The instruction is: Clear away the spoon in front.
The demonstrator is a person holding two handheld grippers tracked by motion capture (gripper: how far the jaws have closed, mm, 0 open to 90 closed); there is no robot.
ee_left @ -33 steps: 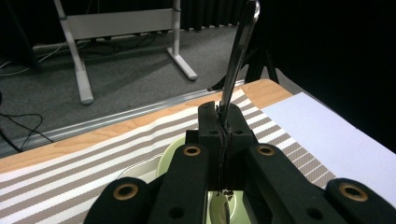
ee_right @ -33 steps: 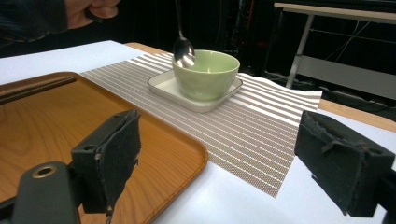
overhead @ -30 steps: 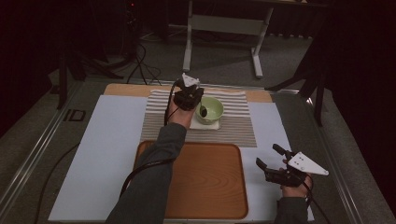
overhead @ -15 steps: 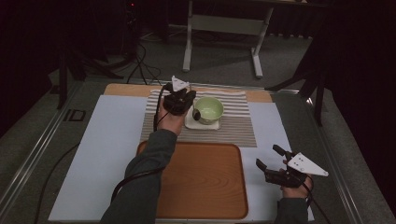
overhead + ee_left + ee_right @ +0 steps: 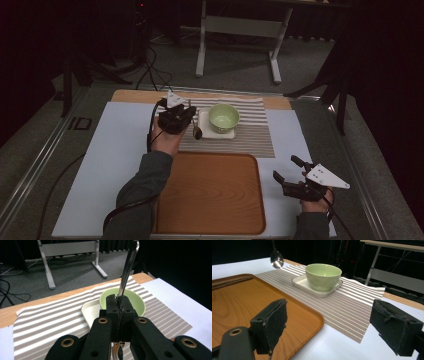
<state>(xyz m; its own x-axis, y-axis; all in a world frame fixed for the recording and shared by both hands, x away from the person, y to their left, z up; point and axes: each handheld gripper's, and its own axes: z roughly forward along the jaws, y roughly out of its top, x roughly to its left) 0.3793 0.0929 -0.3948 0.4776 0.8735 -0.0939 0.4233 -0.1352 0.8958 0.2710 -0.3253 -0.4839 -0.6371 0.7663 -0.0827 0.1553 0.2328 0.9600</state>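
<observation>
On the striped mat [image 5: 250,135] at the far side of the counter [image 5: 115,150], our left tool [image 5: 181,116] has drawn back from over the green bowl [image 5: 223,117] to just left of it, pinching a metal spoon [image 5: 126,270] between its pressed-together jaws. The spoon is lifted clear of the bowl, so we judge it is ready to be carried off, perhaps to the wooden tray [image 5: 212,192] nearby. Our right tool [image 5: 290,176] hasn't moved, jaws spread beside the tray. The bowl sits on a white square dish [image 5: 299,281]. Pale sheeting covers the counter; beyond it lie grey floor, a white stand [image 5: 237,25] and dark surroundings.
</observation>
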